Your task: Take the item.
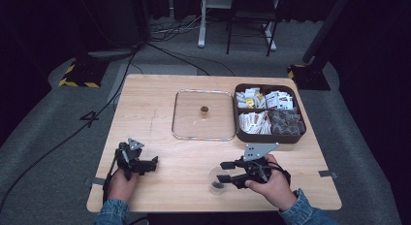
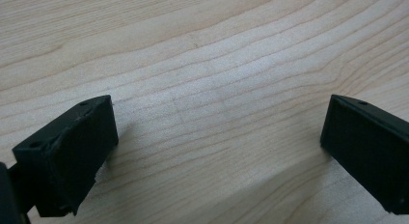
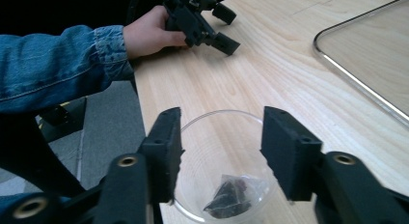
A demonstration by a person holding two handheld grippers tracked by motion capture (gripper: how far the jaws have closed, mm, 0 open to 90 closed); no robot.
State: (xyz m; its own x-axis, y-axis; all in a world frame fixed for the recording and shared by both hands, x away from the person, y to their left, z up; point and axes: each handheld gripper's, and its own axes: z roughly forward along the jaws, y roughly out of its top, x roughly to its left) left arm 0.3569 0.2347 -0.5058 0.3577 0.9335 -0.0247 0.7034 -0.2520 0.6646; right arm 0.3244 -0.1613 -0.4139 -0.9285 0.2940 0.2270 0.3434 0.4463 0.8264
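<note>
Right gripper point(image 3: 219, 151) fingers released above clear cup point(image 3: 226, 156) holding tea bag point(image 3: 234, 195); left gripper point(image 1: 140, 163) fingers released, idle on surface point(image 1: 160, 133).

From above your side of the table point(image 1: 160, 133), the high view looks forward and down, far enough to frame the whole top and the floor beyond at 12 o'clock. Your left gripper point(image 2: 219, 137) view sits close over bare wood. Your right gripper point(image 3: 222, 151) view looks low across the table toward 9 o'clock, sharing the left gripper with the high view.
</note>
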